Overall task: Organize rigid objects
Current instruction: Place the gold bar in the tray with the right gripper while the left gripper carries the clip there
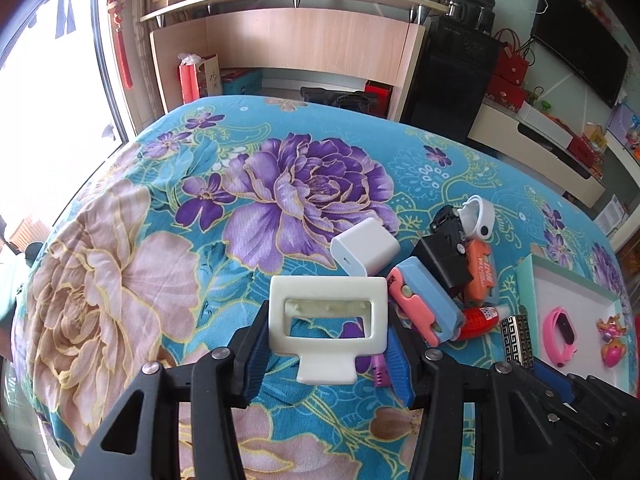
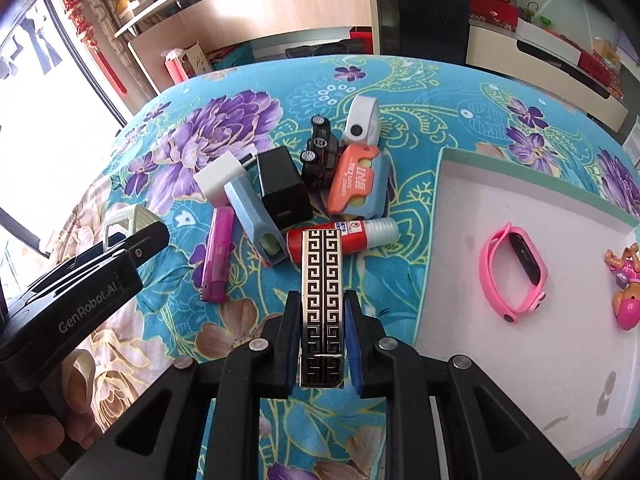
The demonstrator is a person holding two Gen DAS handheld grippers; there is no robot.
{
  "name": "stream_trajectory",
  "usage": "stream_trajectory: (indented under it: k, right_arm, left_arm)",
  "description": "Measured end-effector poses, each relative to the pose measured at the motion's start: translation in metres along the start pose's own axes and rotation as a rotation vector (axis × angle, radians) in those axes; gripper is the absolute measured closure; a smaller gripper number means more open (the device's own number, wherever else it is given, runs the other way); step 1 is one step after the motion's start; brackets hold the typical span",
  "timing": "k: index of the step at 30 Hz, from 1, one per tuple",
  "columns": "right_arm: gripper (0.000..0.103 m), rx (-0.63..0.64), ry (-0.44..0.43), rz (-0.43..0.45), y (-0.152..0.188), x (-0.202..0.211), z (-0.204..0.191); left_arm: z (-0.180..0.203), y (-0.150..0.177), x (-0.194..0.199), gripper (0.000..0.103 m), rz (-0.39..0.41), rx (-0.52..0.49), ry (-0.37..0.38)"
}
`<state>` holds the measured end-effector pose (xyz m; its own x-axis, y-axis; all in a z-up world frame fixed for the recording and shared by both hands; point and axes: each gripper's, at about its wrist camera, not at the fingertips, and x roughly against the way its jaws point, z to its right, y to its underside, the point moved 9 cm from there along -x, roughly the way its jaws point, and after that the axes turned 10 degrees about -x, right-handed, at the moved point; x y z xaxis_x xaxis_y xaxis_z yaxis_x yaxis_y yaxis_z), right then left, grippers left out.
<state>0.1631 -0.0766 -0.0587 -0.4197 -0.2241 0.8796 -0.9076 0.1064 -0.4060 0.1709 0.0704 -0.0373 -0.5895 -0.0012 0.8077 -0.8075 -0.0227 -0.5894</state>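
Right wrist view: the right claw (image 2: 323,344) is clamped on a patterned metal lighter (image 2: 322,300) above the floral table (image 2: 160,152) — hard, slick, best pinched on flat sides. The left claw (image 1: 326,344) grips a stiff, light cream plastic frame (image 1: 328,314) — tray (image 2: 440,184) nearby

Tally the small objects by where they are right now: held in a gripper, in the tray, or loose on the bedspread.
Held: 2 — cream clip in left gripper, patterned lighter in right gripper
In white tray: 2 — pink wristband, pink toy figure
Loose on bedspread: 9
Total: 13
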Motion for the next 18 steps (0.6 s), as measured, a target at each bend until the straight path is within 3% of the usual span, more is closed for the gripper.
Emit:
stream_trajectory:
  k: [7, 18]
  right_arm:
    - [0.082, -0.107, 0.059, 0.054, -0.014, 0.02, 0.046]
    - [0.082, -0.396, 0.251, 0.094, -0.013, 0.057, 0.179]
  left_arm:
    - [0.042, -0.009, 0.012, 0.049, 0.034, -0.074, 0.086]
    - [0.16, -0.005, 0.03, 0.049, 0.053, -0.308, 0.269]
